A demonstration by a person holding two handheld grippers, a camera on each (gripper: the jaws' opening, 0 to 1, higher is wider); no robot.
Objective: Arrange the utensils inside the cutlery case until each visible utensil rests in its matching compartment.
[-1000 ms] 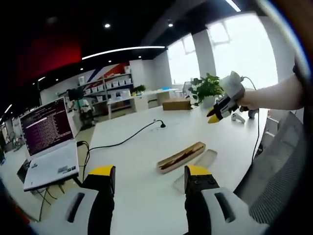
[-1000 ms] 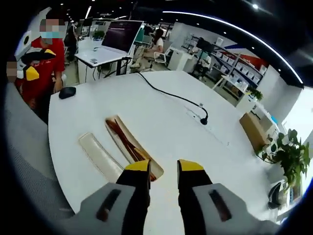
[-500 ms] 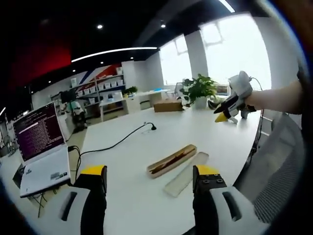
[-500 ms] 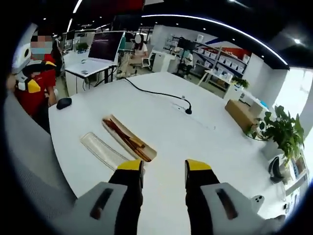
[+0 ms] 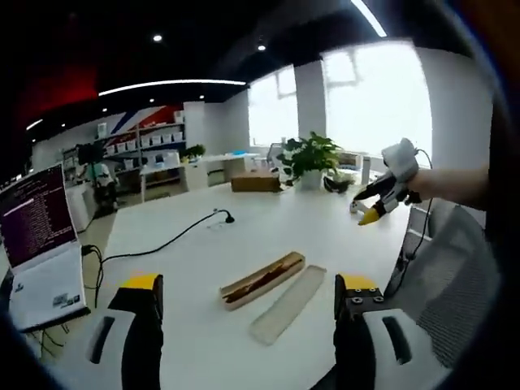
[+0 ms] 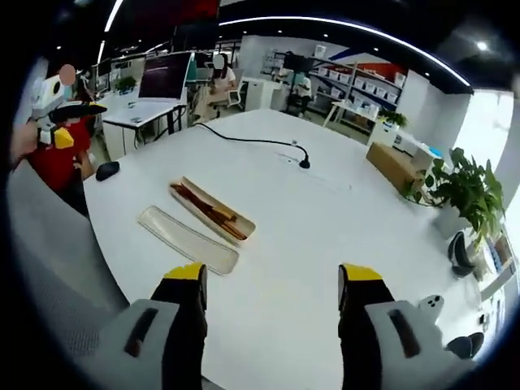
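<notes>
A tan cutlery case (image 5: 262, 279) (image 6: 211, 212) lies on the white table (image 5: 187, 260) (image 6: 325, 236), holding dark reddish utensils. Its clear lid (image 5: 288, 304) (image 6: 188, 240) rests flat beside it. My left gripper (image 5: 251, 295) hangs open above the table's near edge, the case beyond the gap between its jaws. My right gripper (image 6: 272, 280) is also open with nothing between its jaws, the case and lid off to its left. In the left gripper view the right gripper (image 5: 372, 213) is held up at the right; the left gripper (image 6: 67, 122) appears at the far left of the right gripper view.
A black gooseneck microphone (image 5: 227, 217) (image 6: 302, 162) with its cable lies across the table. A laptop (image 5: 36, 244) stands at the left, a black mouse (image 6: 106, 171) near the edge, a cardboard box (image 6: 393, 165) and potted plant (image 6: 465, 195) at the far side. A grey chair (image 5: 455, 284) is nearby.
Both grippers have opened wider. Both cameras have drawn back and shifted, so the case and lid look smaller and farther away. The case and lid lie where they were.
</notes>
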